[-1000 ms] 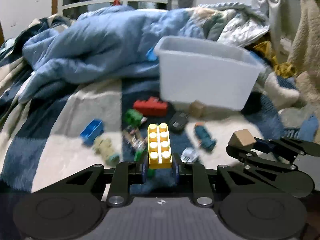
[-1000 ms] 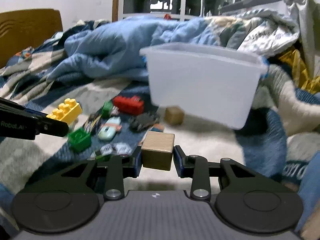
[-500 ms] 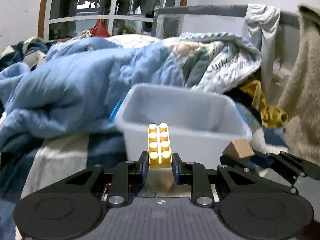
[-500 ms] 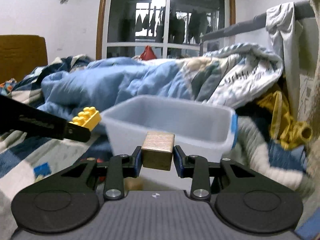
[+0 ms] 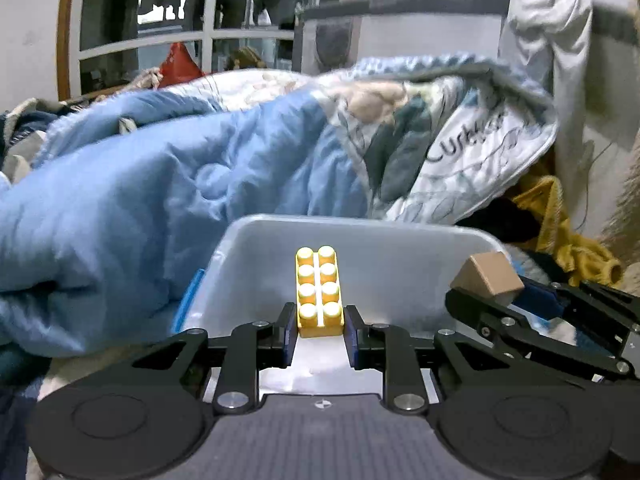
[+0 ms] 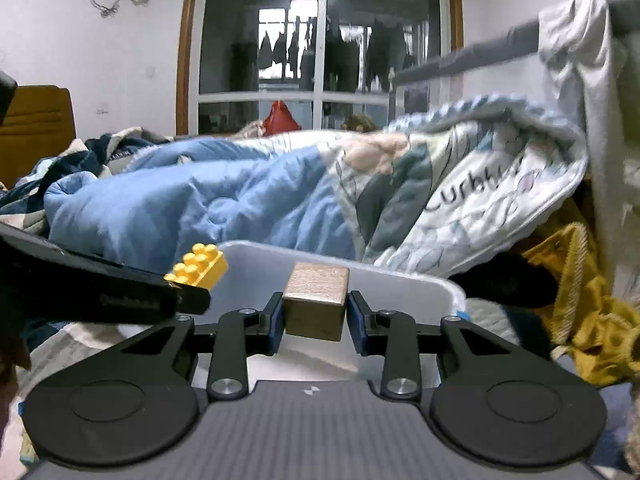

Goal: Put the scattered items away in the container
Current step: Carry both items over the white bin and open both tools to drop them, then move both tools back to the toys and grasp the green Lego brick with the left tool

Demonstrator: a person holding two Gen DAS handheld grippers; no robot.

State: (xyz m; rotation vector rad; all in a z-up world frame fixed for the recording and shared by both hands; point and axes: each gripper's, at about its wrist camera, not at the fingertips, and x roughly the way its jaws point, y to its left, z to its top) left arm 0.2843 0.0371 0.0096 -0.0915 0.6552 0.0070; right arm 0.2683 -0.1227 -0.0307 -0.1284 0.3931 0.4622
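My left gripper is shut on a yellow studded brick and holds it over the near side of the white plastic bin. My right gripper is shut on a plain wooden cube and holds it over the same bin, to the right of the left gripper. The wooden cube shows in the left wrist view, and the yellow brick shows in the right wrist view. The scattered toys on the bed are out of view.
A rumpled blue duvet lies behind and left of the bin. A patterned quilt and yellow cloth are piled at the right. A window is at the back.
Both grippers have risen from the toy-strewn blanket and moved forward over the bin, each still holding its piece. The loose toys have dropped out of view.
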